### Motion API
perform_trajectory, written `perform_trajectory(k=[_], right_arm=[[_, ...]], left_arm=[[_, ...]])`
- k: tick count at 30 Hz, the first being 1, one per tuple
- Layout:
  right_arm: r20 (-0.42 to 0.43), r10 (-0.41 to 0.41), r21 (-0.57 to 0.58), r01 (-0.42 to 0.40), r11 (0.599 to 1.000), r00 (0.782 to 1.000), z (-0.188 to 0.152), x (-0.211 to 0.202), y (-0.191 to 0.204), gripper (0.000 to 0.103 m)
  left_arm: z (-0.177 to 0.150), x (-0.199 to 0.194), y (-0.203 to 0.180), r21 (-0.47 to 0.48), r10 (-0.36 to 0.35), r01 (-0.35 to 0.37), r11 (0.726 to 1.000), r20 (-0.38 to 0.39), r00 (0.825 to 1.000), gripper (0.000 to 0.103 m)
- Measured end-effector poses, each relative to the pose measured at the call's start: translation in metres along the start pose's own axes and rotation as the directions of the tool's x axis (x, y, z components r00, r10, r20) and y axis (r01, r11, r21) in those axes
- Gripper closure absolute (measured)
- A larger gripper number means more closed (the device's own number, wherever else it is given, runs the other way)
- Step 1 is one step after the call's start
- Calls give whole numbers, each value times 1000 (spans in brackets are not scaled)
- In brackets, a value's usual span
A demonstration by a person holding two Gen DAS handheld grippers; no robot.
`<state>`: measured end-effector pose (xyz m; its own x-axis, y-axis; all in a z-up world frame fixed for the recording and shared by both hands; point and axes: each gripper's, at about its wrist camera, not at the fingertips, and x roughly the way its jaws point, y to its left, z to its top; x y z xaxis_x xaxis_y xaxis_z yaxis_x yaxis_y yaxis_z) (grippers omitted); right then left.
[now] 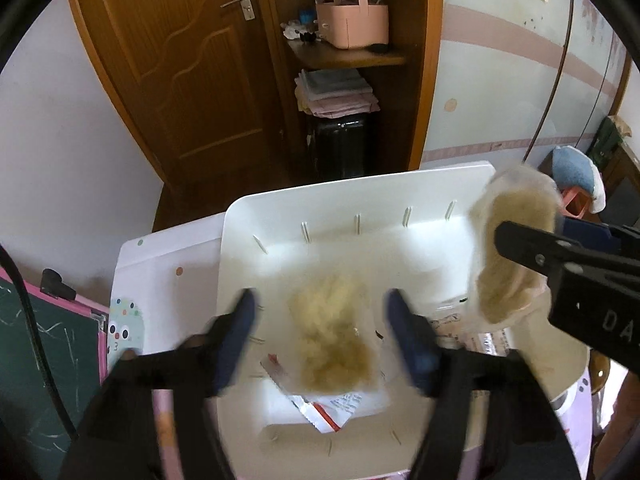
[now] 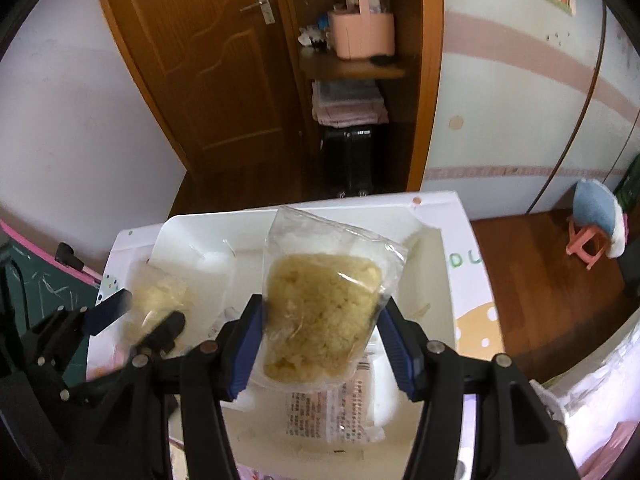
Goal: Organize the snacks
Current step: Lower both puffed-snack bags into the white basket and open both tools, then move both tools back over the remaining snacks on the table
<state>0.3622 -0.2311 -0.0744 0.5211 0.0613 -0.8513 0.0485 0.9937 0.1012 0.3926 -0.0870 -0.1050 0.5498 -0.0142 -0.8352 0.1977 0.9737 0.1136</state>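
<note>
Above white tray (image 2: 432, 264): R gripper (image 2: 320, 336) clamps clear snack bag (image 2: 324, 312), held off tray floor. L gripper (image 1: 320, 336) jaws wide, empty, over 2nd snack bag (image 1: 336, 340) lying in tray w/ printed packet (image 2: 332, 412).

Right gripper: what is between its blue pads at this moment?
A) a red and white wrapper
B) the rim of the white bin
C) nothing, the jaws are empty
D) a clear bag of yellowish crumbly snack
D: in the right wrist view the right gripper has both blue pads pressed against a clear bag of yellowish crumbly snack, held above the white bin.
</note>
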Motion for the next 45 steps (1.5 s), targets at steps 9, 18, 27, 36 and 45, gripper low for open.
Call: perform_trajectory(k=[9,18,27,36,45], right_arm=[[45,6,17,-7,1000,999,2,7,5,23],[64,3,23,-5,1000,998,-5,-22,3,23],[87,-16,-3,16,1000,996,-26,-64,8,23],[123,0,-27,3,1000,992,-59,-115,16,23],[158,0,-86,14,996,987,-121,-176,19,23]], left_arm=[[-4,-1,-4,32,18,-18,999,9,1000,12],[-14,-27,7,-4,1,-1,1000,14,1000,12],[-32,-74,14,-19,-3,3,1000,36,999,12],[-61,-131,18,-29,-10,12,1000,64,998,12],[-112,-192,25,-47,-64,70,996,117,991,11]])
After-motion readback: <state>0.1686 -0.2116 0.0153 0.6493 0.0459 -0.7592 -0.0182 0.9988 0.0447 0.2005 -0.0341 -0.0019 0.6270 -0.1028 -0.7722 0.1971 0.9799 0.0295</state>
